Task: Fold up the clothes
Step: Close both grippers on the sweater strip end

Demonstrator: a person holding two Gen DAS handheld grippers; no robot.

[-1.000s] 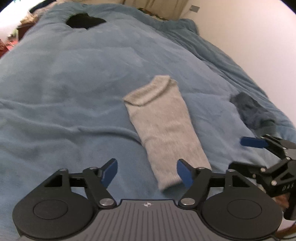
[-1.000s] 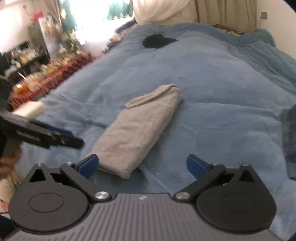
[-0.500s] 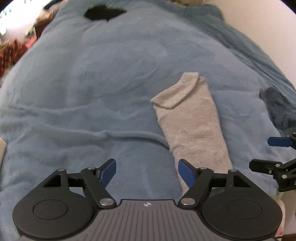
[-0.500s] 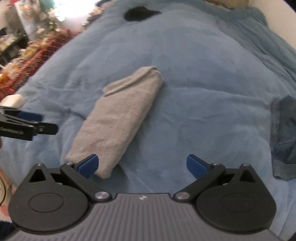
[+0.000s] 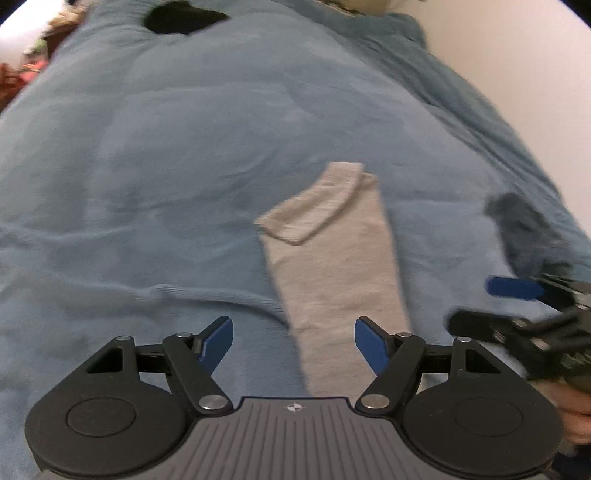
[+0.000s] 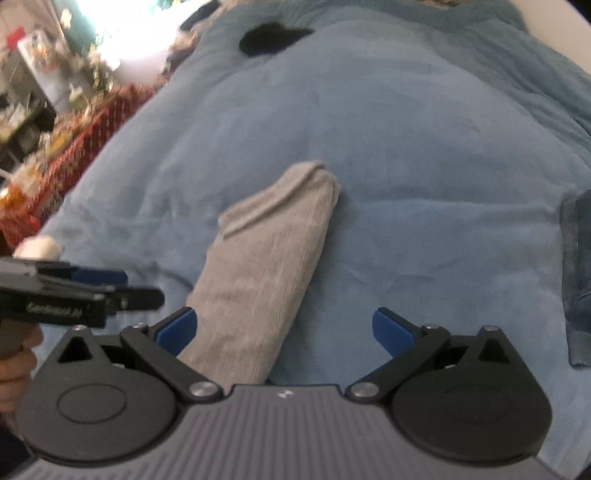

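A grey garment folded into a long narrow strip (image 5: 332,266) lies on the blue bedspread (image 5: 166,166), its far end folded over. It also shows in the right wrist view (image 6: 266,266). My left gripper (image 5: 293,341) is open and empty, hovering over the strip's near end. My right gripper (image 6: 284,330) is open and empty, just above the same near end, the strip by its left finger. Each gripper shows at the edge of the other's view: the right one (image 5: 517,314), the left one (image 6: 92,291).
A dark blue garment (image 5: 524,229) lies at the right of the bed, also in the right wrist view (image 6: 578,280). A black item (image 5: 181,18) lies at the far end. A cluttered red-covered table (image 6: 55,147) stands left of the bed. A white wall (image 5: 535,74) runs along the right.
Both grippers have shifted relative to the grey strip, which now sits closer and more centred between the fingers. The strip has not moved. Both grippers stay open.
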